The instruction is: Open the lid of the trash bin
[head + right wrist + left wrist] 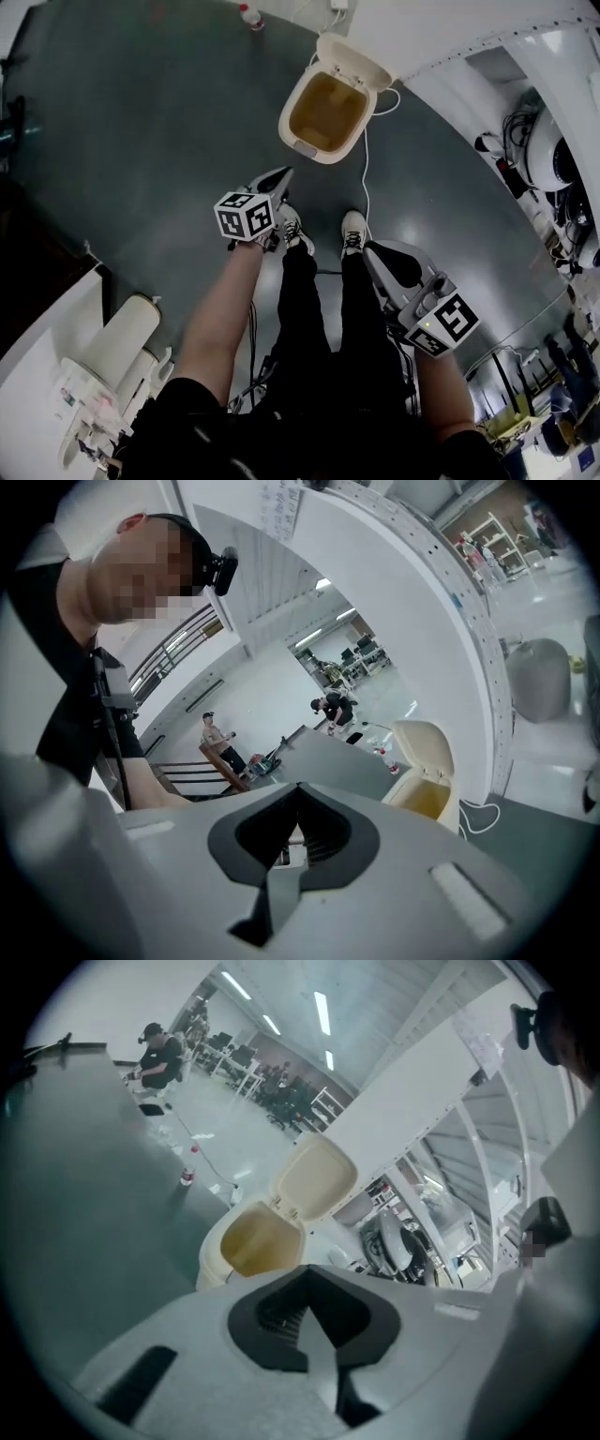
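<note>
Plainly, the bin (pixel 296 141) stands on the grey floor (pixel 141 141) with its lid (pixel 354 60) already thrown up and back, hinged at the bin's far rim; the task reads as done. The mouth faces up and shows a yellow-brown inside; whether liner or tint, I cannot tell. A white cable (pixel 366 178) trails over the floor just beside the bin.

Both grippers hang on the near side of the bin, well apart from it, above the person's shoes (pixel 352 231); neither touches it. The left gripper (pixel 274 180) has its jaws brought together with nothing between them; the right gripper (pixel 382 257) likewise, jaws met and empty.

Judgement on handling: the bin looks like thin moulded plastic, so light, stiff and smooth; the lid should swing on its hinge with little force. The best hold is the lid's free lip, opposite the hinge, hooked from beneath; a small grey tab at the bin's near rim may be a press catch. Risk: so light a bin may skid or tip on the glossy floor if pushed sideways.
</note>
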Available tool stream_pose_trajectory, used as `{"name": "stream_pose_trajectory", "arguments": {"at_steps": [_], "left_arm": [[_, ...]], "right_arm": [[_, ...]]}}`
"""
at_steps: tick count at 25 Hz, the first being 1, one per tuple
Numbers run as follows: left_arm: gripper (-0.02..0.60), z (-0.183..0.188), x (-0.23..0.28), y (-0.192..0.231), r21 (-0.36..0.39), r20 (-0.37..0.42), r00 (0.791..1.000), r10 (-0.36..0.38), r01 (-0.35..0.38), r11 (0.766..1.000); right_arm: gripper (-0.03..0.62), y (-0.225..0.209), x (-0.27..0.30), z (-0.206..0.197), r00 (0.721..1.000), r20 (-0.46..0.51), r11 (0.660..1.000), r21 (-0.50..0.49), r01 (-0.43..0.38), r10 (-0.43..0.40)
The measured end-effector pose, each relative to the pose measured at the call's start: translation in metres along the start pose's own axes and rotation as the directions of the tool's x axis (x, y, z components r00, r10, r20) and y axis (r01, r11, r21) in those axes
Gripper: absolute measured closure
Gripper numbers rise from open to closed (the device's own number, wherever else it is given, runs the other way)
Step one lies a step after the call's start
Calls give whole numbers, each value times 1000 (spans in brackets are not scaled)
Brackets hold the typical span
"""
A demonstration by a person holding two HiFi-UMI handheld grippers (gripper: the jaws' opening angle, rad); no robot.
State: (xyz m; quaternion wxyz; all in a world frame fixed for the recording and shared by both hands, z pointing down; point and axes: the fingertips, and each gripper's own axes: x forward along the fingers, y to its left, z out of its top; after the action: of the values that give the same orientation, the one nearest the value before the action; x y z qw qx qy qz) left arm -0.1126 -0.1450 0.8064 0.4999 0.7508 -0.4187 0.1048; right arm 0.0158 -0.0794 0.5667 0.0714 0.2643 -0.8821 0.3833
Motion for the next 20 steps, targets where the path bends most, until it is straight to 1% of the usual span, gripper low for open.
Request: {"name": "stream_pose_trajectory", "arguments": {"at_steps": [2, 5, 7, 9, 11, 15, 16, 18, 20], "left_arm": [[581, 20, -27, -43, 66, 15, 999, -51, 50, 997], [581, 47, -74, -111, 158, 41, 990, -133, 125, 980], [581, 61, -107, -157, 185, 73, 977, -203, 186, 965], [581, 70, -143, -200, 197, 102, 956, -274, 250, 948], [581, 80, -174, -237, 235, 116, 939, -324, 291, 927], [580, 95, -222, -302, 369, 136, 910, -393, 321, 872], [580, 97, -232, -316, 393, 141, 903, -405, 324, 861], [580, 98, -250, -339, 418, 151, 893, -424, 331, 846], [580, 97, -267, -357, 426, 153, 888, -433, 336, 840]], "right_arm": [[586, 17, -10, 20, 1000, 17, 999, -35, -6, 7], [586, 42, -31, 49, 999, 46, 996, -85, -8, 12], [586, 60, -48, 66, 998, 67, 994, -114, -5, 12], [586, 79, -65, 78, 996, 85, 991, -135, 0, 12], [586, 97, -78, 90, 994, 104, 989, -150, -1, 17], [586, 127, -98, 115, 988, 142, 980, -198, -25, 54], [586, 134, -103, 120, 986, 154, 977, -211, -29, 62], [586, 148, -112, 129, 981, 175, 972, -231, -35, 77], [586, 164, -118, 135, 977, 193, 969, -245, -43, 92]]}}
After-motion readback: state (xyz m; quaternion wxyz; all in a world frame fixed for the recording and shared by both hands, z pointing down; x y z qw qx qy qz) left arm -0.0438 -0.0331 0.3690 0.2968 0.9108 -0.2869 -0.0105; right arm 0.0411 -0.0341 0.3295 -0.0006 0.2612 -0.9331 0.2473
